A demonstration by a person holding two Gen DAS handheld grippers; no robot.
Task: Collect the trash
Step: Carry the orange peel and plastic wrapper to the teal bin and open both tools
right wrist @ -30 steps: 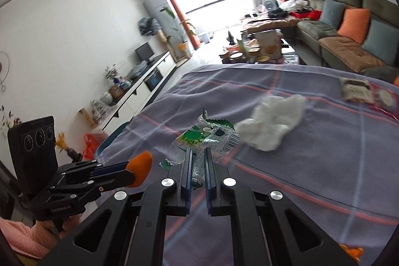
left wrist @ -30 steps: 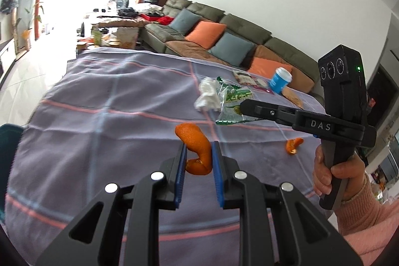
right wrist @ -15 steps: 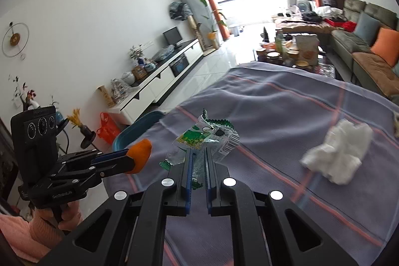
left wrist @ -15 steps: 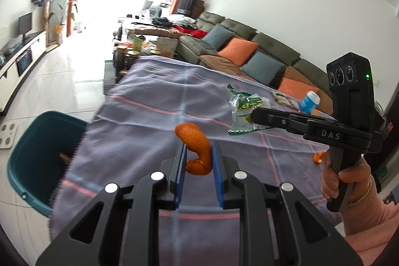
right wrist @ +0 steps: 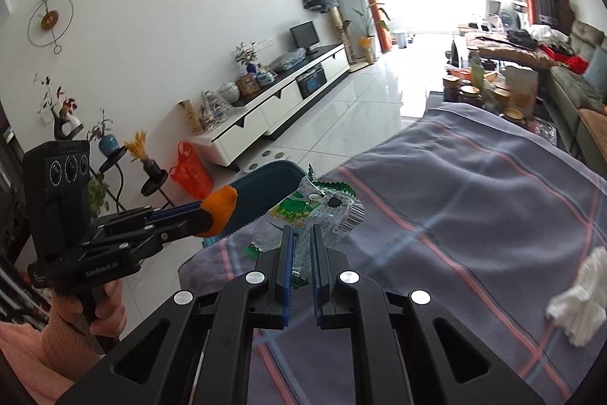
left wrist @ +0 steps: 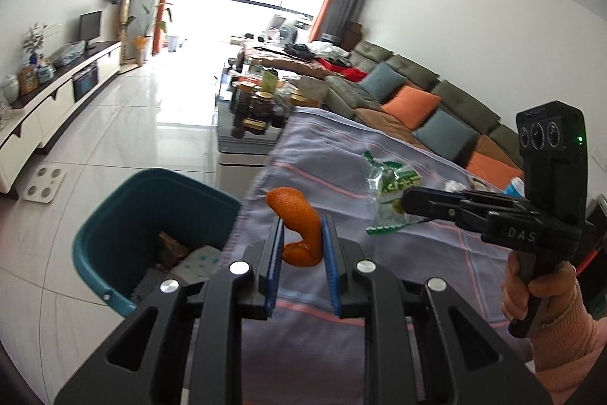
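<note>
My left gripper (left wrist: 302, 241) is shut on a curled orange peel (left wrist: 297, 217) and holds it above the left edge of the cloth-covered table (left wrist: 379, 276). It also shows in the right wrist view (right wrist: 206, 213) with the peel (right wrist: 222, 205). My right gripper (right wrist: 301, 249) is shut on a clear green-printed plastic wrapper (right wrist: 315, 209), held in the air over the table near the left one; this wrapper shows in the left wrist view (left wrist: 390, 185) too. A teal bin (left wrist: 151, 226) stands on the floor just left of the table, with scraps inside.
A crumpled white tissue (right wrist: 580, 298) lies on the table to the right. A blue cup (left wrist: 514, 186) stands far back. A sofa (left wrist: 436, 105) runs along the right wall, a low coffee table (left wrist: 258, 109) beyond the table, a TV cabinet (right wrist: 280, 97) on the left.
Both grippers have swung left with their loads, from over the middle of the table to its left edge. The teal bin has come fully into the left wrist view.
</note>
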